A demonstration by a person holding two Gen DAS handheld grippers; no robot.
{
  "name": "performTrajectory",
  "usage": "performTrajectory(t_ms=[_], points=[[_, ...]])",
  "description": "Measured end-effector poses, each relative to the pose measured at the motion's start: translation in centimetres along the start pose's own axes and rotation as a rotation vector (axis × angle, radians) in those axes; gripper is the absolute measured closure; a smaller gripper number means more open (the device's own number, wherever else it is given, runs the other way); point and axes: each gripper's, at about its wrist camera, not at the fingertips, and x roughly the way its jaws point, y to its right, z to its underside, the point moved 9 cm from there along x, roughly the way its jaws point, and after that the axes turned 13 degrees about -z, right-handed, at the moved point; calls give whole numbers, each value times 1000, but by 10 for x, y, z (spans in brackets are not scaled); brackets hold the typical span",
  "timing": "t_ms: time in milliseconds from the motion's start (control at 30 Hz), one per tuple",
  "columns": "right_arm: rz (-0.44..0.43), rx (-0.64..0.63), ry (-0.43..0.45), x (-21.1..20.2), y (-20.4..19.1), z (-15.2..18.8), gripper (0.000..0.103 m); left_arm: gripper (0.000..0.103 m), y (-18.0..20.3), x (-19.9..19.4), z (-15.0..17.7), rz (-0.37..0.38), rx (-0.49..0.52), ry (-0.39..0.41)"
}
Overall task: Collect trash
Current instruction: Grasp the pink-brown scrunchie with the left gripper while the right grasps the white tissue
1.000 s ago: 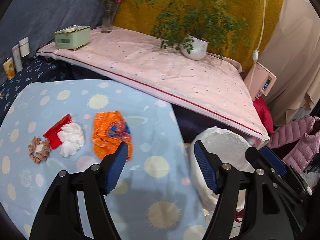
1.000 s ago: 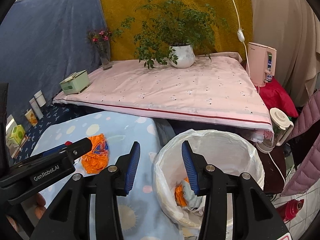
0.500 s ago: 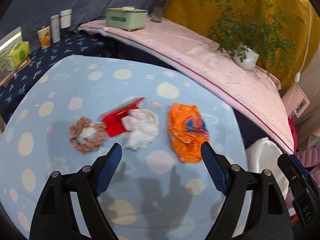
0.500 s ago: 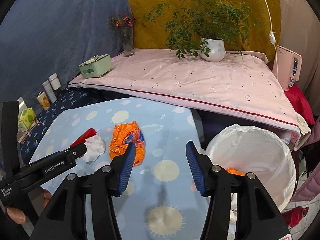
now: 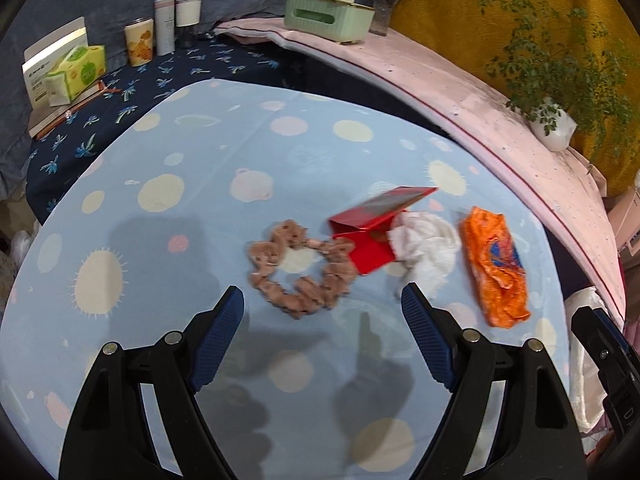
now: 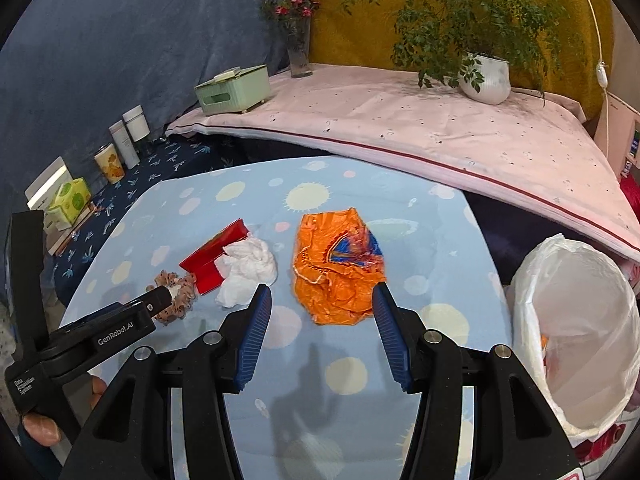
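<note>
The bench (image 6: 432,240), under a pale blue cloth dotted with suns and circles, carries all the loose items in a short row. Off its right edge stands the bin lined with a white bag (image 6: 576,320), mouth open, with something orange already lying inside.

The largest piece of trash on the bench is the crumpled orange wrapper (image 6: 336,268), lying flat and nearest the bin. To its left sits a wadded white tissue (image 6: 248,268), touching a small red box (image 6: 210,258) with its lid flap raised. Left again, and touching the box, lies a brown scrunchie (image 5: 300,268).

The right hand-held gripper (image 6: 320,316) hangs just short of the orange wrapper with its jaws parted and nothing between them; the pads frame the wrapper's near edge. The left hand-held gripper (image 5: 322,328) stands wide apart and empty, aimed at the scrunchie and the near side of the tissue.

The risks, as I judge them:
- The wrapper is thin and lies flat, so pads closing from above may skid over it or pinch only a corner, and it could slip free on the way to the bin.
- Tissue, box and scrunchie touch one another; a grab at one may drag or knock a neighbour.
- The scrunchie may not be trash at all, so the left hand-held gripper's line could sweep up the wrong thing.
- The two tools work close together and could collide.
</note>
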Motion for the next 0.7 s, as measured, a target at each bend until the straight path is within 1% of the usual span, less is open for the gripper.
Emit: performTrajectory(t_ms=[333, 567, 633, 700], points=[[-37, -7, -82, 62, -32, 5, 52, 26, -38, 36, -9, -57, -4, -34], [-37, -26, -119, 102, -46, 4, 52, 27, -47, 55, -12, -54, -10, -58], [-40, -23, -126, 112, -47, 2, 52, 29, -46, 58, -13, -47, -7, -60], [-43, -20, -133, 121, -48, 2, 52, 36, -44, 61, -13, -35, -4, -65]])
